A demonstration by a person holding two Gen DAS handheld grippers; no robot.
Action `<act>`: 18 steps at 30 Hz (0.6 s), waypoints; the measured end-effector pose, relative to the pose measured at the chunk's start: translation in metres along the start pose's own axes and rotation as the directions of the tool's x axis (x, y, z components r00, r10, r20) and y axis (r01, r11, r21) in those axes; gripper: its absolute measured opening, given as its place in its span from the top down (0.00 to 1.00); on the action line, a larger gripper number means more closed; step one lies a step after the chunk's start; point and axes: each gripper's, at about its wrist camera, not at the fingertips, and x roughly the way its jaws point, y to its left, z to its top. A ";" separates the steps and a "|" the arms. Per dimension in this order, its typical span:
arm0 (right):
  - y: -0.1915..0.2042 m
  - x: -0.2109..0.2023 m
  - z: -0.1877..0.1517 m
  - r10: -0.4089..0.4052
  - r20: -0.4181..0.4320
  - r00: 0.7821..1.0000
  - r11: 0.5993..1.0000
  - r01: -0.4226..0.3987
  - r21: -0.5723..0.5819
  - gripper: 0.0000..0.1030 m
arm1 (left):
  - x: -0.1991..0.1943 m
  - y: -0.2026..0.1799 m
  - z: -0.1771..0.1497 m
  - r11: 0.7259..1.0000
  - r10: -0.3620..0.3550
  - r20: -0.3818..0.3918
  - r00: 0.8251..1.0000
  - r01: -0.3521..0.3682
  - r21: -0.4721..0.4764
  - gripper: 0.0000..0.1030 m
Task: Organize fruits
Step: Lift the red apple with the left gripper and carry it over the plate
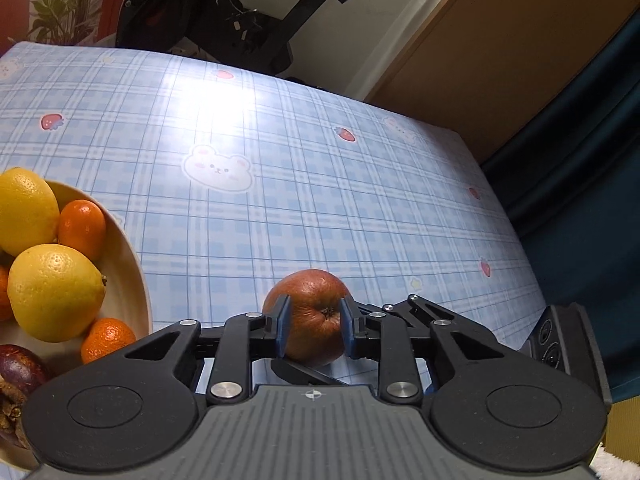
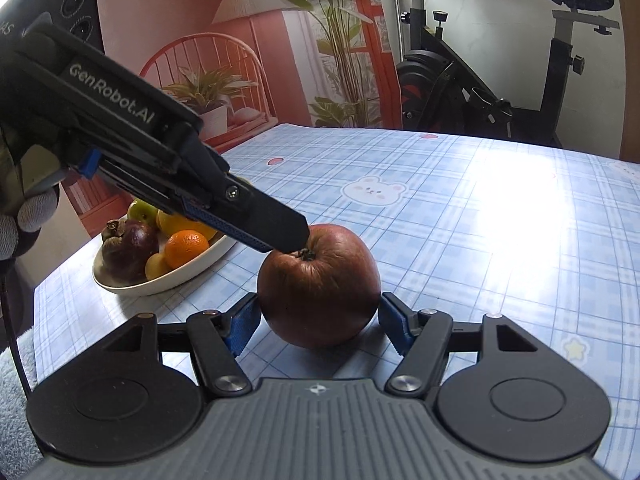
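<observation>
A table (image 2: 460, 216) under a blue checked cloth fills both views, with an exercise bike (image 2: 500, 72) beyond its far edge. At the table's left side sits a cream bowl (image 2: 132, 286) already holding lemons (image 1: 54, 292), small oranges (image 1: 82, 228) and a dark purple fruit (image 2: 128, 246). Just right of the bowl, apart from it, a wrinkled red apple (image 2: 318, 284) rests on the cloth, stem up. The right gripper (image 2: 318, 322) stands half spread around the apple's near base, its blue pads beside the skin but seemingly not pressing. The left gripper (image 1: 312, 326) reaches in from the left and pinches the apple's top around the stem. The step in hand looks like picking up the apple; next it must be lifted clear, carried left over the rim, and set among the fruit without slipping.
</observation>
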 end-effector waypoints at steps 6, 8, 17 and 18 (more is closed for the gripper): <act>-0.003 0.001 0.001 0.010 -0.002 1.000 1.000 -0.010 0.015 0.35 | 0.001 0.008 -0.009 0.999 -0.005 0.021 1.000 0.006 -0.038 0.73; -0.004 0.001 0.001 0.013 -0.001 1.000 1.000 -0.013 0.018 0.34 | 0.004 0.011 -0.012 0.999 -0.008 0.031 0.999 0.009 -0.043 0.73; -0.007 0.000 0.001 0.016 0.000 1.000 0.999 -0.016 0.030 0.34 | 0.010 0.010 -0.026 0.998 0.007 0.088 0.996 -0.001 -0.058 0.69; -0.007 0.000 0.001 0.016 0.000 1.000 0.999 -0.016 0.029 0.34 | 0.012 0.009 -0.029 0.998 0.007 0.094 0.996 -0.002 -0.057 0.69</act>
